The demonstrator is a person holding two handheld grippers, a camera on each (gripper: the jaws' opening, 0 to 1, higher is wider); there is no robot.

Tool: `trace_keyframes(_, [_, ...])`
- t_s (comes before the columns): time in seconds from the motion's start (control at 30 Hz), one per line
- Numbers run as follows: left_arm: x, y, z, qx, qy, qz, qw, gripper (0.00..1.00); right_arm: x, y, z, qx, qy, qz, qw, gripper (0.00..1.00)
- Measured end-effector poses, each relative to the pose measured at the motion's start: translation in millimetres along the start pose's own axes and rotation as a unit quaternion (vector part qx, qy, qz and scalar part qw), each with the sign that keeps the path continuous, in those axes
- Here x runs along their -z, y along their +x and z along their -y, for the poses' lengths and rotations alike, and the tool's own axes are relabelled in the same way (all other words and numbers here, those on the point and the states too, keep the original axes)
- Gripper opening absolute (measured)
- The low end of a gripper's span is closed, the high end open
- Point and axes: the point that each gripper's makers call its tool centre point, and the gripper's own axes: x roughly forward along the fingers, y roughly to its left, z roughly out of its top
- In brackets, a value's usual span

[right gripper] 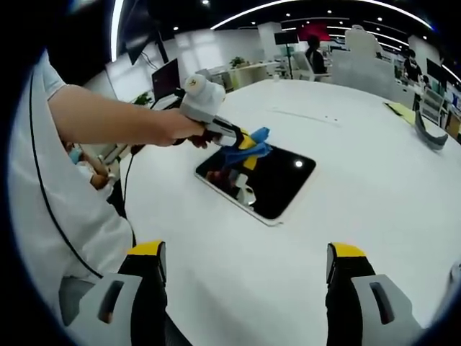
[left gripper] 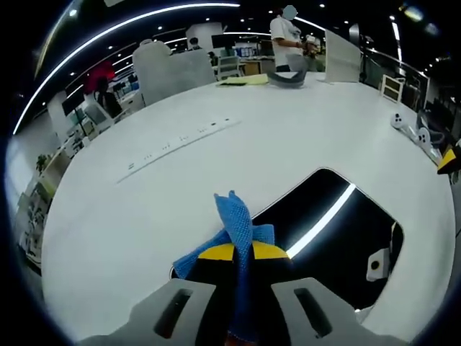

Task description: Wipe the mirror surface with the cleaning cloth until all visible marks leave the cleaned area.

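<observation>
Blue cloth (left gripper: 241, 238): pinched tight between the left gripper (left gripper: 242, 254) jaws, hanging over the near edge of the mirror (left gripper: 338, 238)
Mirror: lies flat on the white table (left gripper: 216, 180), dark glass with a ceiling-light streak
Right gripper (right gripper: 245, 270): jaws spread wide, holding nothing, hovering over bare table well short of the mirror

You're in an open-plan office: desks with monitors (right gripper: 167, 78), office chairs (left gripper: 164, 68), strip ceiling lights (left gripper: 130, 25), and a large white table (left gripper: 288, 130).
</observation>
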Motion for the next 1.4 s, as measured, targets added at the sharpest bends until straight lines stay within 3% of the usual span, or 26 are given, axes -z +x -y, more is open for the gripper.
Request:
trace_keyframes(0.77, [18.5, -16.7, -26.4, -0.016, -0.006, -0.023, 0.9996, 0.04, -13.1, -1.5, -7.0, 0.001, -0.009, 0.015, 0.9998, 0.92])
trace_keyframes(1.03, [29.7, -27.5, -27.2, -0.027, -0.008, -0.032, 0.9991, 0.04, -20.1, -6.1, -6.7, 0.005, -0.014, 0.026, 0.9996, 0.92])
trace_keyframes(1.13, [32.5, -31.2, -24.0, -0.030, 0.014, -0.039, 0.9987, 0.04, -21.9, -6.5, -7.3, 0.005, -0.017, 0.029, 0.9994, 0.92])
trace_keyframes(1.4, [40.0, -38.9, -19.9, -0.022, 0.001, -0.041, 0.9989, 0.04, -23.8, -5.5, -12.5, 0.001, -0.020, 0.035, 0.9992, 0.92])
